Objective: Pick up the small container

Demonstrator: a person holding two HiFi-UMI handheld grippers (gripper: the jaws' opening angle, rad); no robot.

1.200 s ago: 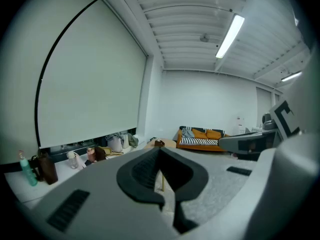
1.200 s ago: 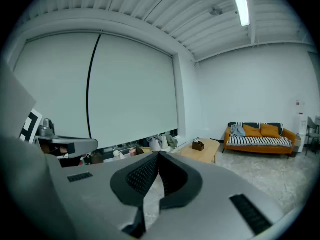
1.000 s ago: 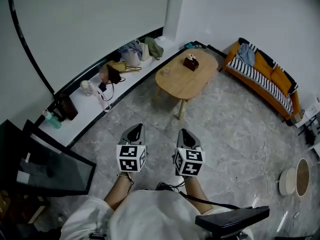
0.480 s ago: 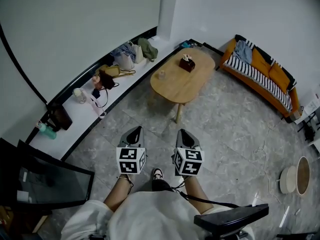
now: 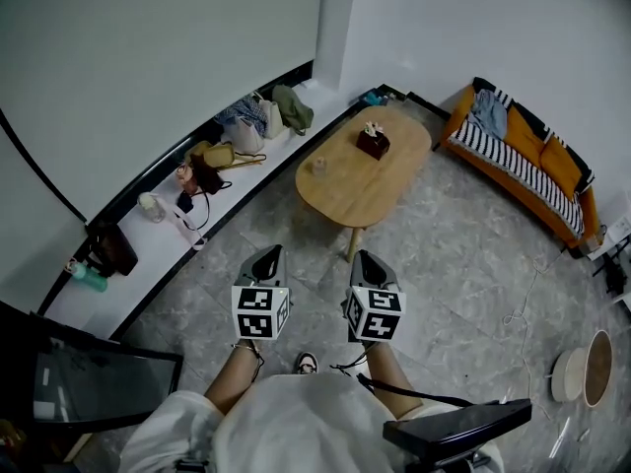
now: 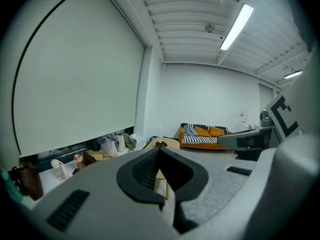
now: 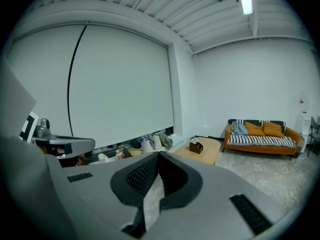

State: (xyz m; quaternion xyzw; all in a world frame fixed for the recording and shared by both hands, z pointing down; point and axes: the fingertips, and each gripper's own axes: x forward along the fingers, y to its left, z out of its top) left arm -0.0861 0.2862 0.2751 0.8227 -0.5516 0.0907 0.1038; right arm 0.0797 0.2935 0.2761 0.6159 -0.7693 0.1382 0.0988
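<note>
While both pairs of fingers are pressed together with nothing between them, the whole question for me is where the small container [image 5: 318, 164] lies from them. It stands on the wooden counter [image 5: 367, 183], well apart from both grippers and across a stretch of bare floor [image 5: 463, 264], so I judge nothing can be grasped until the person walks closer. From the head view the left gripper [image 5: 266, 254] and the right gripper [image 5: 365, 261] are held side by side at waist height, both aimed forward. The container sits almost dead ahead on a line running between them. Neither side looks clearly nearer, so I would call it an even choice. It is a pale little thing on the counter's left part, close to the edge facing the wall ledge [image 5: 148, 235], and clear of the brown tissue box [image 5: 373, 143] farther along toward the far end. The counter's long axis runs away from me and slightly rightward, which puts the container at the nearer, left-hand stretch. It looks upright, but it is too small here for me to make out a long axis or a lip. Neither gripper view shows it plainly. Before any approach the chosen fingers must spread, since closed tips would only knock it over.
</note>
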